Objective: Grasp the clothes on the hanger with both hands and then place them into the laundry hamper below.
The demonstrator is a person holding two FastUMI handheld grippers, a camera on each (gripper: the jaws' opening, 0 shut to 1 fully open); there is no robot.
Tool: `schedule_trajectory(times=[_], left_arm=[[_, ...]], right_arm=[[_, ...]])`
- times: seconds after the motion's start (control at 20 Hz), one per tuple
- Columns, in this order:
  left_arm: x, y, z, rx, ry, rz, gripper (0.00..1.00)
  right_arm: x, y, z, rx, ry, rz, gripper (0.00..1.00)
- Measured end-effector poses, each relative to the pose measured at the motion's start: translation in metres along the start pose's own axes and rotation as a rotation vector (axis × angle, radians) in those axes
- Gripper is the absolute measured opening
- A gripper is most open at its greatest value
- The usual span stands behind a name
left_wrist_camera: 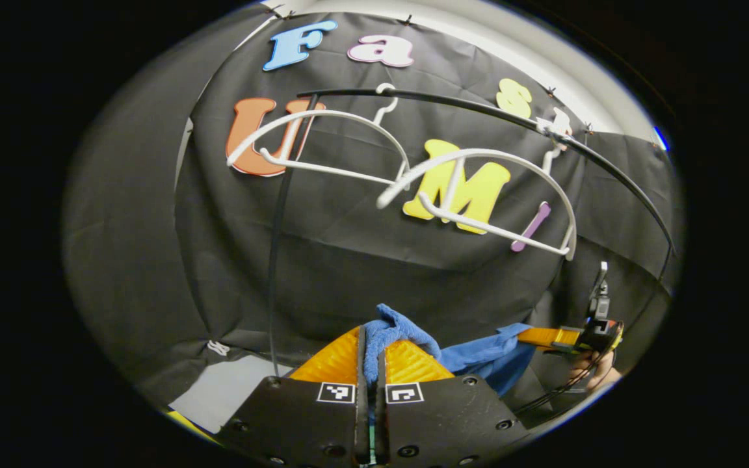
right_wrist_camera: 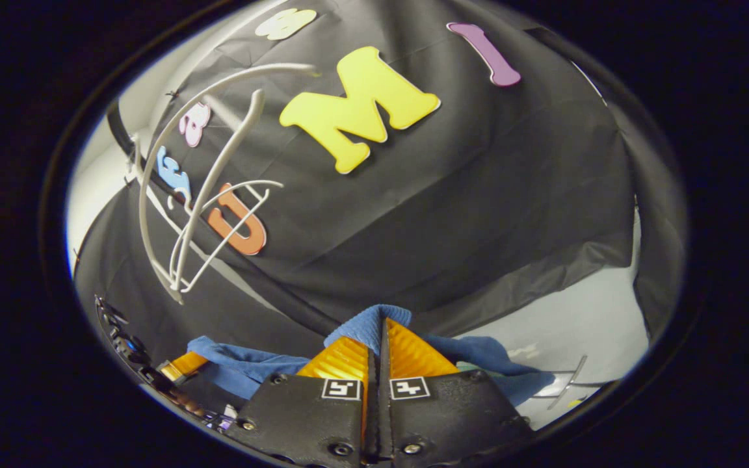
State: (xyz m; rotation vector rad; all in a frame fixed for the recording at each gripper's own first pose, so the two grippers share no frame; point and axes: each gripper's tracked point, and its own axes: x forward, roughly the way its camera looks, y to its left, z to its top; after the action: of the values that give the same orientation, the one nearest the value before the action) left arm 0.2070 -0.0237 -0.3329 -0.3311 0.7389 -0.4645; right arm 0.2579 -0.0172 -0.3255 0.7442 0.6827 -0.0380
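A blue garment (left_wrist_camera: 478,361) hangs stretched between my two grippers, off the hangers. In the left gripper view my left gripper (left_wrist_camera: 370,354) is shut on a bunched corner of it, and the cloth runs right to the other gripper (left_wrist_camera: 547,337), held by a hand. In the right gripper view my right gripper (right_wrist_camera: 378,338) is shut on another fold of the blue garment (right_wrist_camera: 244,367), which spreads to both sides below the fingers. Two bare white hangers (left_wrist_camera: 478,195) hang from a black rail (left_wrist_camera: 478,110) above. The hamper is hidden.
A black upright pole (left_wrist_camera: 277,260) stands left of the hangers. A pale floor patch (left_wrist_camera: 231,390) lies low at the left. In the right gripper view a light floor (right_wrist_camera: 582,318) and a thin wire frame (right_wrist_camera: 569,380) lie to the lower right.
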Motion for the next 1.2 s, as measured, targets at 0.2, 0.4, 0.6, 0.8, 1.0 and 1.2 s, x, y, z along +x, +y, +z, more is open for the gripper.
schedule_trajectory(times=[0.2,0.4,0.6,0.8,1.0,1.2], left_arm=[[-0.006,-0.028,-0.01,-0.021,0.0,-0.053,0.04],[-0.01,-0.057,-0.011,-0.038,-0.013,-0.115,0.04],[-0.015,-0.085,-0.011,-0.038,-0.014,-0.169,0.03],[-0.026,-0.107,0.002,-0.018,-0.039,-0.211,0.04],[-0.04,-0.121,0.026,-0.008,-0.089,-0.243,0.04],[-0.048,-0.126,0.04,0.001,-0.128,-0.255,0.09]], right_arm=[[-0.002,0.023,-0.024,0.063,0.037,0.08,0.04],[-0.003,0.052,-0.039,0.151,0.075,0.182,0.03],[-0.005,0.073,-0.054,0.2,0.114,0.245,0.03],[-0.014,0.102,-0.054,0.254,0.138,0.336,0.03],[-0.032,0.129,-0.046,0.289,0.143,0.419,0.03],[-0.039,0.142,-0.043,0.322,0.159,0.473,0.04]])
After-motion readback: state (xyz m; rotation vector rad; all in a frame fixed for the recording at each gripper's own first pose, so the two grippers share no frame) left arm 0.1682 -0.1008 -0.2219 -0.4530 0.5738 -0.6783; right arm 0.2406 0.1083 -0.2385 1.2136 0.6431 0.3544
